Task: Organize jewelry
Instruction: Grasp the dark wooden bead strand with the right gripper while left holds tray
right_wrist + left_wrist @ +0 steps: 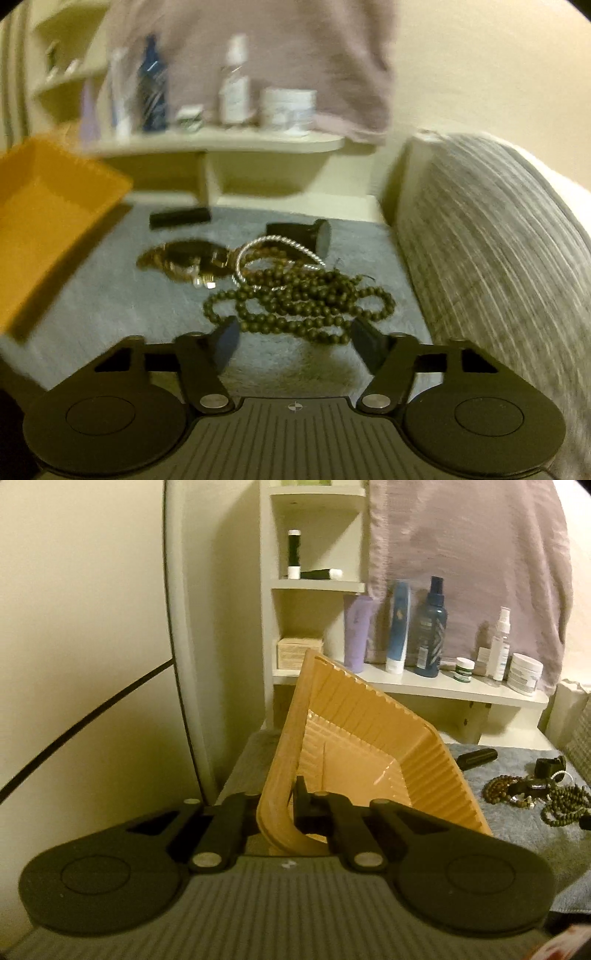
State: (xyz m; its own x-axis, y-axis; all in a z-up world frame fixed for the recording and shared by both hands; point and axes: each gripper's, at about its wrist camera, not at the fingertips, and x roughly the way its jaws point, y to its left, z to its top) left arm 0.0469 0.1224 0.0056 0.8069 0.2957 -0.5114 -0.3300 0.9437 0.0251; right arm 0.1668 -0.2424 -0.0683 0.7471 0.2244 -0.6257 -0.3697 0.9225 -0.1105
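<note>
In the left wrist view, the left gripper (275, 808) is clamped tight on the rim of an orange plastic tray (354, 738), which hangs tilted, lifted off the grey towel (517, 834). The tray has ribbed walls and a glossy, bare floor. To the right, a heap of jewelry (535, 794) lies on the towel: dark brown beaded strands tangled with darker pieces. Bottles (430, 627) and jars stand on a cream shelf (443, 686) behind; their labels are too small to read.

In the right wrist view, which is blurred, the right gripper (295, 339) hangs with its jaws partly apart and nothing between them, just short of the beaded necklace (306, 306). A twisted silver bangle (277, 251) and a gold-toned piece (173, 260) lie behind it. No writing is legible.
</note>
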